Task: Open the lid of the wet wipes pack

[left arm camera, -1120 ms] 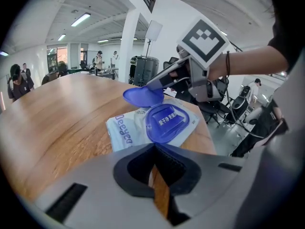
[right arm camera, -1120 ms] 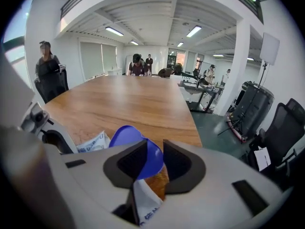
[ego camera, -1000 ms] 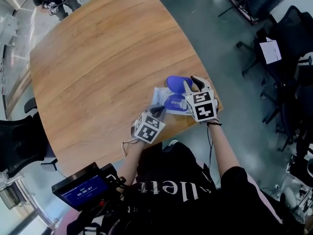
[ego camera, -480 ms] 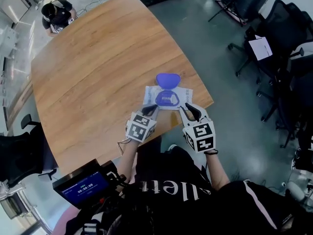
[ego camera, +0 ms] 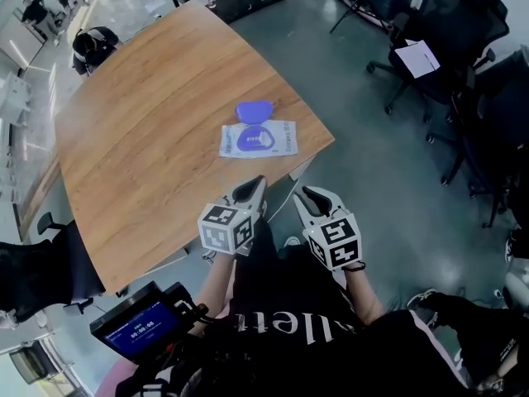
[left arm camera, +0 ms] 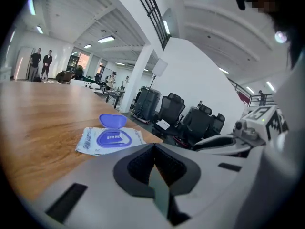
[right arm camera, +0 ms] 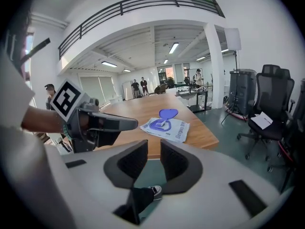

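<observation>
Lying on table, wet wipes pack, lid open — left tongs closed, right tongs parted, empty.

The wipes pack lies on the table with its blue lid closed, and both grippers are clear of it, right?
No: the head view shows the lid flipped open. The wipes pack is on the table, left gripper and right gripper clear of it.
</observation>
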Demonstrator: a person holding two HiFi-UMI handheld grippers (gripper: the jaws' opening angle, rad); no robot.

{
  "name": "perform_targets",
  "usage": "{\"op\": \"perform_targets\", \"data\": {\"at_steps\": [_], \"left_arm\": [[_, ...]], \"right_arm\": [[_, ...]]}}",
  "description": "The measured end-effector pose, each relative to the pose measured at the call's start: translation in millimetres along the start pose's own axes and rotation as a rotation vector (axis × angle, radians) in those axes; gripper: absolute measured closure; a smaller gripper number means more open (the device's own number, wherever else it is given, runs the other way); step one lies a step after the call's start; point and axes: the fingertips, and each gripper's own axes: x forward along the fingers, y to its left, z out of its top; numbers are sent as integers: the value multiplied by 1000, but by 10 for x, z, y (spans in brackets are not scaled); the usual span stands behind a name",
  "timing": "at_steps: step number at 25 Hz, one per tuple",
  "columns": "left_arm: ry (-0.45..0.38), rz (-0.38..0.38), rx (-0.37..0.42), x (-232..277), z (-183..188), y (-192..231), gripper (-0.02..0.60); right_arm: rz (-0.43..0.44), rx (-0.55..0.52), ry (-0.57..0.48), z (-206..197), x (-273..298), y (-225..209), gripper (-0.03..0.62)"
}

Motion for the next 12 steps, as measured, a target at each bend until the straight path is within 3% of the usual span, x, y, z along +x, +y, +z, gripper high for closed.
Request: {"op": "perform_targets", "data": {"at_steps": [5, 12], "left_arm": [[-26, 0, -10, -345, -259, -427, 580], [-35, 21, -12, -553, -432, -366, 580]], "right_arm": [[34, 44, -27, -312, -388, 201, 508], [71, 117, -50, -543, -261, 364, 508]]}}
